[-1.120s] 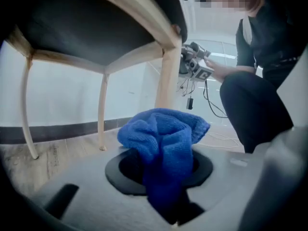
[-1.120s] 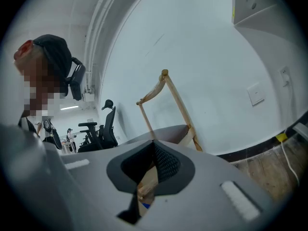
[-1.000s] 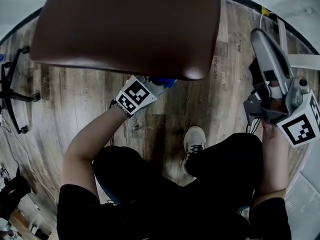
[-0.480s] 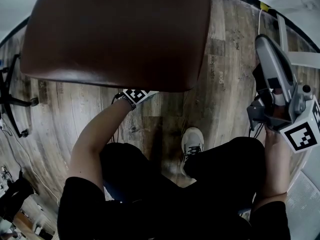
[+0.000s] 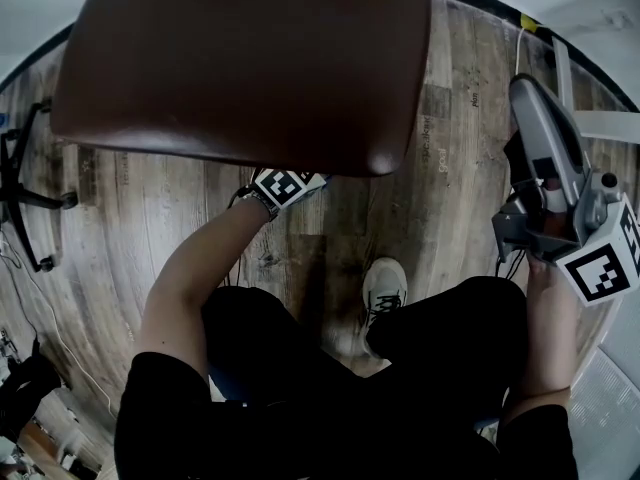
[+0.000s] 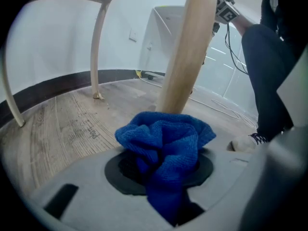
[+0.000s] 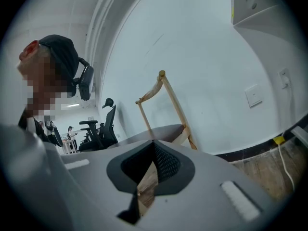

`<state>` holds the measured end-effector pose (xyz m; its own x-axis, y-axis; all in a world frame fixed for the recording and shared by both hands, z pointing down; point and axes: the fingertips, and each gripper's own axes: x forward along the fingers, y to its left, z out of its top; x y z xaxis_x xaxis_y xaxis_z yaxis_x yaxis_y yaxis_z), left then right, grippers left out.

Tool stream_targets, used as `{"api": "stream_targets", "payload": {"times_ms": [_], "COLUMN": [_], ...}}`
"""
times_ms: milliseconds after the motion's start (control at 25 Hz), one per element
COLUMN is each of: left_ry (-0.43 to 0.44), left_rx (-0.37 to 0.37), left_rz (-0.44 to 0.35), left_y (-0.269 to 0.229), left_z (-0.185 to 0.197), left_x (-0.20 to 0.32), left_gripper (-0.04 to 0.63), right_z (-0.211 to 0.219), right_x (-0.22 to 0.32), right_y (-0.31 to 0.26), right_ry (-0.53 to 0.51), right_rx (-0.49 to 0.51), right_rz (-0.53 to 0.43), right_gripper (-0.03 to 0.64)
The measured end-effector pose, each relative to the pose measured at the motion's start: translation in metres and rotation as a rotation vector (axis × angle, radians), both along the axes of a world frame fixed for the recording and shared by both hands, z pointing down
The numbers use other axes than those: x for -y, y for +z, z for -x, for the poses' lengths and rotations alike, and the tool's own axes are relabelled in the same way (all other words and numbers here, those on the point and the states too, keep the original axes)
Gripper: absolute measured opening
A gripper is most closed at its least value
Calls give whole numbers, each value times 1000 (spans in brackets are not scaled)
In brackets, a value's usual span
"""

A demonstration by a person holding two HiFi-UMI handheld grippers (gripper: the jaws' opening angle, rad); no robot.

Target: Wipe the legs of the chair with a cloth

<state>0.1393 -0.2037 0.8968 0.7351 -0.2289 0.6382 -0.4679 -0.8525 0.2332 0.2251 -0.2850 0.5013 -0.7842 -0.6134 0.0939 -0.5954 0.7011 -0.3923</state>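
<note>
The left gripper (image 6: 160, 171) is reaching in under the brown chair seat (image 5: 240, 58). Its jaws have just been closing, and they are pinching a bunched-up blue cloth (image 6: 166, 138) between them. The cloth is sitting right up against the pale wooden chair leg (image 6: 185, 57), and it looks like it is touching the leg low down, near the floor (image 6: 62, 124). The right gripper (image 7: 153, 177) is hanging off to the side, well away from the chair. Its jaws are pressed together and are holding nothing. So nothing is holding the chair steady, I think. If the cloth is pushing too hard on the leg, the chair may be sliding or tipping. The cloth is only a loose lump, so hard rubbing may be pulling it out of the jaws and dropping it on the floor. The hard gray part of the gripper may also be bumping the wood if the cloth is squashing flat. Only the near side of this leg is getting the cloth now, so the far side may be getting missed. The other legs (image 6: 96, 47) are waiting too.
</note>
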Motion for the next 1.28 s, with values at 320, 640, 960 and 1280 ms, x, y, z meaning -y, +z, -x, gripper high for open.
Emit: {"api": "stream_targets", "payload": {"times_ms": [320,640,960,1280], "left_ry": [-19,-51,-123,-143], "left_rx": [-80,-258,-417,-563], "left_rz": [-74,-158,-187,-271], "left_y": [-50,-144,-214,-276], "left_z": [0,1,7,17], "left_x": [-2,-3,-3,-10], "left_gripper": [140,131,122,114], "right_z": [18,40,73,72], "right_x": [-12,-25,-34,-24], "right_y": [-14,-16,-24,-24], "right_ry": [-20,-62,-103,-56], "right_rx": [-2,-315,-265,-236], "right_rz": [-39,-261,-249,-205], "right_gripper": [8,8,8,8]}}
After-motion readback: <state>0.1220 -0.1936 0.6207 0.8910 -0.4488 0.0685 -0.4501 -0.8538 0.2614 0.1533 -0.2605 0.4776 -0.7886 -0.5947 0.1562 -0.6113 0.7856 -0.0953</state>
